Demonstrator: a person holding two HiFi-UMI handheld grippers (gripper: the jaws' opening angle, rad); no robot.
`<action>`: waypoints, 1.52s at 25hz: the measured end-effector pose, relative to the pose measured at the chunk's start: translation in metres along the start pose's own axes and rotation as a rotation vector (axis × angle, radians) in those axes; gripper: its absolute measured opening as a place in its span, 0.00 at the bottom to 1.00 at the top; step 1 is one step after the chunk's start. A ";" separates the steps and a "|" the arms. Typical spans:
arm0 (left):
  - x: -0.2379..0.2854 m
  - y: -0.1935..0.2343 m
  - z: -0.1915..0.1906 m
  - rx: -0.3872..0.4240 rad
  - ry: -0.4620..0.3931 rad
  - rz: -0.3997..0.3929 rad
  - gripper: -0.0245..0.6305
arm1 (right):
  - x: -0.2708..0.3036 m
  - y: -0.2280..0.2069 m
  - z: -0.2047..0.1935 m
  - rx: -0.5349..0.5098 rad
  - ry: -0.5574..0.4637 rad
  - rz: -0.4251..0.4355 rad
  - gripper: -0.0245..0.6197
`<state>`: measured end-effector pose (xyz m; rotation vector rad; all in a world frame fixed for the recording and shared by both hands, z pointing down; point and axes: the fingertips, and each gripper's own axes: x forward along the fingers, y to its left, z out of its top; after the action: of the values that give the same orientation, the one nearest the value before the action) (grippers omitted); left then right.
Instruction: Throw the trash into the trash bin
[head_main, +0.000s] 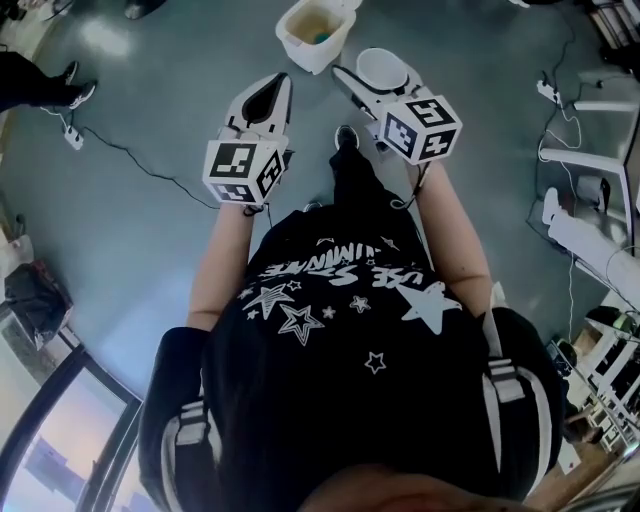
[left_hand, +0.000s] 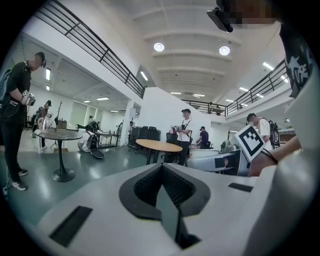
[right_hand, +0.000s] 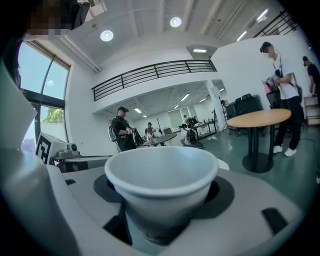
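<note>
In the head view a cream trash bin (head_main: 297, 47) stands on the grey floor just ahead of both grippers, with something blue-green inside it. My right gripper (head_main: 380, 82) is shut on a white paper cup (head_main: 388, 62), which stands upright between its jaws to the right of the bin. The right gripper view shows the cup (right_hand: 162, 187) from close up, filling the space between the jaws. My left gripper (head_main: 283, 83) points at the bin from just below it. Its black pads (left_hand: 150, 187) meet in a line with nothing between them.
Cables and a power strip (head_main: 72, 137) lie on the floor at the left, near another person's legs (head_main: 45, 85). White equipment (head_main: 590, 235) crowds the right edge. Round tables (left_hand: 159, 145) (right_hand: 260, 118) and several standing people are farther off in the hall.
</note>
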<state>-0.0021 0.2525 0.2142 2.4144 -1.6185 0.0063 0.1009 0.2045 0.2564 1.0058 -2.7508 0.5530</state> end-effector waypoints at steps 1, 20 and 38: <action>0.014 0.002 0.001 0.001 0.002 0.003 0.05 | 0.006 -0.013 0.003 0.004 0.004 0.004 0.56; 0.206 0.030 0.027 -0.002 0.022 0.080 0.05 | 0.087 -0.183 0.065 0.033 0.031 0.069 0.56; 0.280 0.060 0.030 0.007 0.050 0.137 0.05 | 0.143 -0.233 0.090 0.021 0.049 0.144 0.56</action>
<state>0.0478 -0.0308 0.2341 2.2840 -1.7606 0.0956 0.1412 -0.0791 0.2787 0.7914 -2.7943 0.6198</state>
